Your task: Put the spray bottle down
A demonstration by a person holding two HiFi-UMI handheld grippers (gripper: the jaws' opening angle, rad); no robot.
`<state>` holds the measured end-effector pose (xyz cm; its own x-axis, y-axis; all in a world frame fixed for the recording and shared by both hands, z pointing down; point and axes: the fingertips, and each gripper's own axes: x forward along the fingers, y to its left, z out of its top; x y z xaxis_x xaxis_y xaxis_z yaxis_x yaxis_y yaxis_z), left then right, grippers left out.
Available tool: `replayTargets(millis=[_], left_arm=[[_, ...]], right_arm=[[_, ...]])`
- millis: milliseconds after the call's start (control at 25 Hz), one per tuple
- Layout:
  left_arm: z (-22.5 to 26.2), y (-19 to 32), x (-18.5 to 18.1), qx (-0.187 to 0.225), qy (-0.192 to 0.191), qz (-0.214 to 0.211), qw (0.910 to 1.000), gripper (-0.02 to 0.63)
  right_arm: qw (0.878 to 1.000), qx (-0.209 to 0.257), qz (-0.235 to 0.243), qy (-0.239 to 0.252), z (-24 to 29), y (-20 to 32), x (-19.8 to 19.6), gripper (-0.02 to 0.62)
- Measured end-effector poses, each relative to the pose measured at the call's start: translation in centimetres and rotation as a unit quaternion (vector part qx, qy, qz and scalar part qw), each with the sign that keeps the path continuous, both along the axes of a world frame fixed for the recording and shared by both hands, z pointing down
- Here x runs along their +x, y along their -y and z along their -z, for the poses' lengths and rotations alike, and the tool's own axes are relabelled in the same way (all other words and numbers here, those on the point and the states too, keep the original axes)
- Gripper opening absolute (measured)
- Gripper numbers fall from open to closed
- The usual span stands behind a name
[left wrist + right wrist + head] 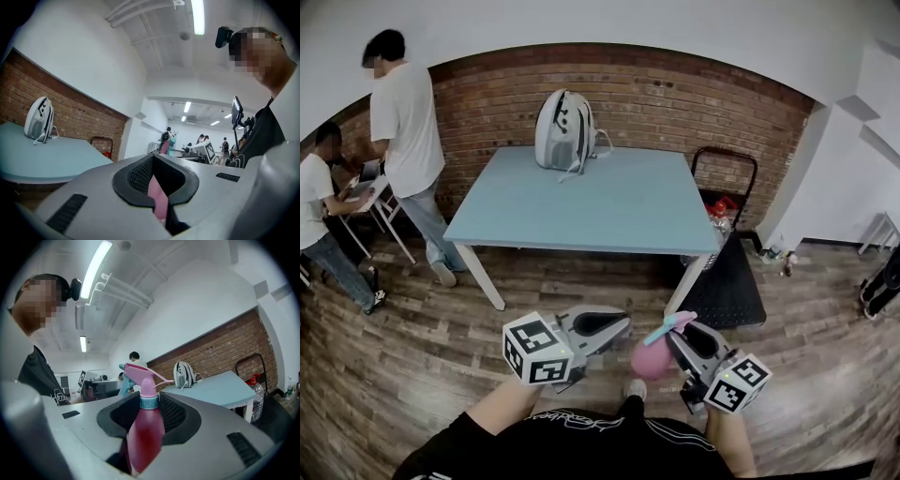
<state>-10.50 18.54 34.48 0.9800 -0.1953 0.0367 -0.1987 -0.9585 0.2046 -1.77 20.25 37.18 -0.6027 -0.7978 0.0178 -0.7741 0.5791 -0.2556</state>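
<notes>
A pink spray bottle (652, 356) with a pink trigger head and teal collar stands upright between the jaws of my right gripper (677, 335), low over the wooden floor in front of my body. In the right gripper view the bottle (144, 434) fills the jaw recess and the pads press its sides. My left gripper (622, 324) hangs just left of the bottle and holds nothing. Its jaws stand a narrow slit apart, and the pink body shows through that slit in the left gripper view (158, 199). The light blue table (609, 211) lies ahead of both grippers.
A grey backpack (564, 129) stands at the table's far edge against the brick wall. Two people (403, 122) are at a small desk on the left. A black hand cart (727, 272) with a water jug sits right of the table.
</notes>
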Motion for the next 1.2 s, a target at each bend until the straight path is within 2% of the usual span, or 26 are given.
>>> replayTargets(millis=[160,400,600,760,1080,1200], left_arm=[[-1.9,7.2,4.9,-0.021,0.011,0.010,0.9997,0.008],[-3.7,20.9,13.0,-0.044,0.035,0.052,0.9970,0.008],[-3.3,29.3,18.3,-0.031,0.041,0.080,0.9955,0.008],[-3.6,32.5,20.3,-0.041,0.044,0.086,0.9945,0.008],[-4.5,37.5,20.5,-0.042,0.037,0.091,0.9942,0.008],[-5.9,40.4,20.5,-0.059,0.035,0.090,0.9935,0.008]], right_arm=[[1.000,-0.017,-0.002,0.012,-1.6,7.5,5.4,0.133],[0.999,-0.029,0.001,0.018,-1.9,20.5,14.3,0.133],[0.999,-0.027,0.012,-0.018,-1.8,28.4,19.1,0.133],[0.999,-0.025,0.026,-0.018,-1.5,32.0,20.9,0.133],[0.999,-0.028,0.034,-0.017,-2.5,37.5,21.2,0.133],[0.999,-0.040,0.028,-0.020,-3.7,39.8,21.3,0.133]])
